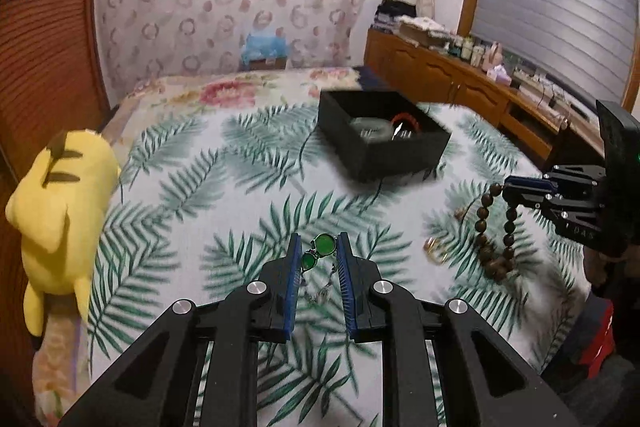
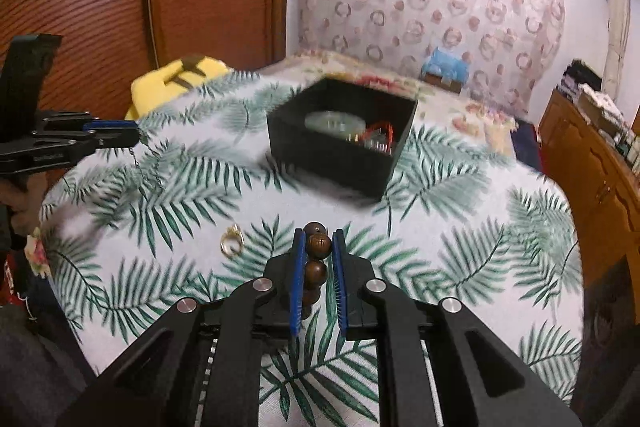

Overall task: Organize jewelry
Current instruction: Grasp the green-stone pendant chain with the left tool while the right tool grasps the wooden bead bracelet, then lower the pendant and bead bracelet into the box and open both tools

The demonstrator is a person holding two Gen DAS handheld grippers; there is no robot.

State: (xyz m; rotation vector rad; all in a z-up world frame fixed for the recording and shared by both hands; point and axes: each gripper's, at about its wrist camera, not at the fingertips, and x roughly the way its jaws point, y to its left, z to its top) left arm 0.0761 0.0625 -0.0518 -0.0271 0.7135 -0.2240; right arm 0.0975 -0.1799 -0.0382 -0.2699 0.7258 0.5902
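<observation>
My left gripper (image 1: 318, 247) is shut on a green-stone necklace (image 1: 323, 245), whose thin chain hangs below the blue fingers (image 1: 294, 263); in the right wrist view the left gripper (image 2: 134, 135) has the chain (image 2: 146, 167) dangling from it. My right gripper (image 2: 319, 243) is shut on a brown wooden bead bracelet (image 2: 318, 247); in the left wrist view the right gripper (image 1: 505, 190) lifts the bracelet (image 1: 484, 227), whose lower end rests on the bed. A black open box (image 1: 380, 143) (image 2: 340, 155) holds a pale bangle and a red bracelet. A gold ring (image 1: 434, 249) (image 2: 232, 245) lies on the cloth.
A leaf-print cloth (image 2: 460, 227) covers the bed. A yellow plush toy (image 1: 60, 211) lies at the left edge. A wooden cabinet (image 1: 460, 79) with clutter runs along the right wall. A curtain hangs behind the bed.
</observation>
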